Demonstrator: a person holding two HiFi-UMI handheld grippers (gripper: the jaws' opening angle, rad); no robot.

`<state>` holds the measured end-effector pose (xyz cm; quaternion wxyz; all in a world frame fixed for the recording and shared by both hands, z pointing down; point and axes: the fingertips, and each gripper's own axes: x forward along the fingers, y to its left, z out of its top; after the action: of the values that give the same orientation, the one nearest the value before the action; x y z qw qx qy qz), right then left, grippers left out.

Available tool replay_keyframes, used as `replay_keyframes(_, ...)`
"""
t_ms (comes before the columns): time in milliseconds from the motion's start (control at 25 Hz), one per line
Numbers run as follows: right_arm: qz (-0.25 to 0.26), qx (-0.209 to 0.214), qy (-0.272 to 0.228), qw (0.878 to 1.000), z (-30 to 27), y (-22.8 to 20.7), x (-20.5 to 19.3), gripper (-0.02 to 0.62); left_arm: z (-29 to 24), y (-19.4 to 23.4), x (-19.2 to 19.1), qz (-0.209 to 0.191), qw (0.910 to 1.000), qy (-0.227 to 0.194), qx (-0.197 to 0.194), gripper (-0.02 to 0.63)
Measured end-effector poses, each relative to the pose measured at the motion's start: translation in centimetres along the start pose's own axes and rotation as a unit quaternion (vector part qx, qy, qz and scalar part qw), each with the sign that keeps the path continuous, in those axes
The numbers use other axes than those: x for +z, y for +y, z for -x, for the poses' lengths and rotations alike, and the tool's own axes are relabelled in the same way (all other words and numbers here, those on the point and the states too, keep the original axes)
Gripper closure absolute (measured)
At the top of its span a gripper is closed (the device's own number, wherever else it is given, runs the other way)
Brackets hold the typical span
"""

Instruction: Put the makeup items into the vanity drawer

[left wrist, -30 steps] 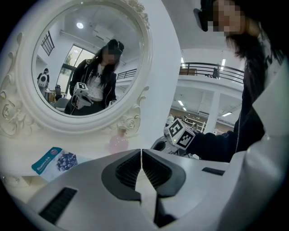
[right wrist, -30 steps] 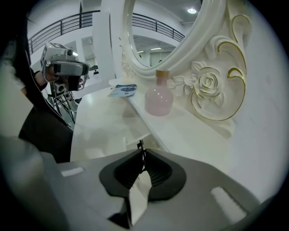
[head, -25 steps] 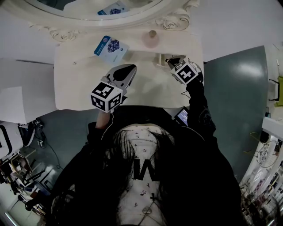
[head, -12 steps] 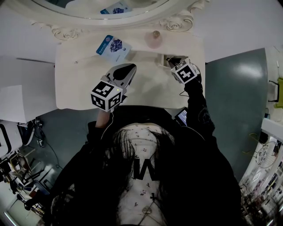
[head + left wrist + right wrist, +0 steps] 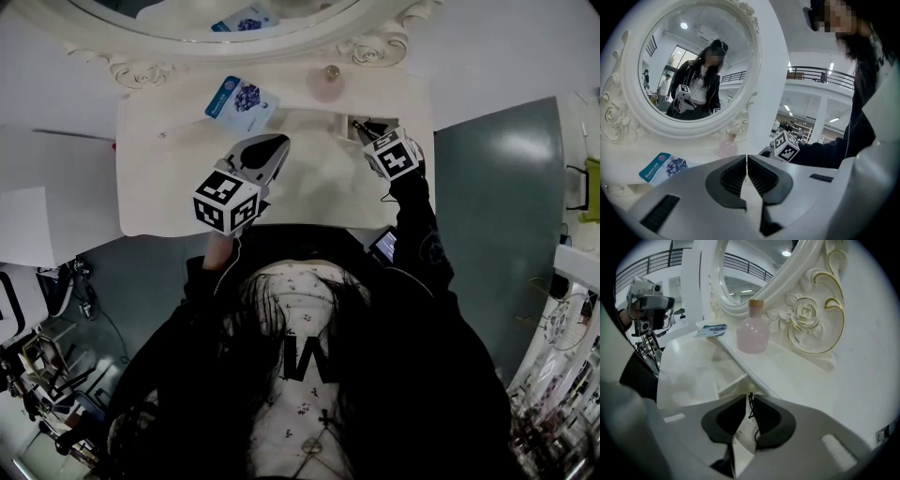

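The thin dark makeup stick [image 5: 750, 408] is pinched tight in the right gripper [image 5: 364, 129], at the open drawer [image 5: 305, 122]. Next, it probably needs to let go inside. The left gripper [image 5: 274, 145] is closed and holds nothing.

**A staged vanity in a big open hall, not a bedroom**

I see a white carved vanity table [image 5: 159, 178] with an oval mirror [image 5: 693, 61] at 12 o'clock, set on a teal floor [image 5: 497, 206]. Past the mirror, the left gripper view shows a railed mezzanine [image 5: 820, 74], columns and ceiling strip lights. Cables and gear [image 5: 47, 366] crowd the floor at 7 o'clock.
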<state>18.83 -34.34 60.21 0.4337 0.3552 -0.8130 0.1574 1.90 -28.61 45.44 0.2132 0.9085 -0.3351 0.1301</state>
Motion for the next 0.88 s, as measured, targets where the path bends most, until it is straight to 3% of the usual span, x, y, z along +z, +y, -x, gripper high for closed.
replay_keyframes(320,-0.039,-0.041,-0.104,0.993,4.5,1.2,3.4,0.534,0.9,0.0,-0.2,-0.004,0.9999,0.001,-0.015,0.606)
replay_keyframes(640,-0.119,-0.048,-0.216,0.968,9.6,6.2,6.1,0.535,1.8,-0.1,-0.8,-0.01,0.9991,0.01,-0.04,0.606)
replay_keyframes(880,-0.157,-0.051,-0.242,0.956,10.5,11.4,6.2,0.535,2.9,-0.3,-1.2,-0.023,0.9971,0.016,-0.071,0.606)
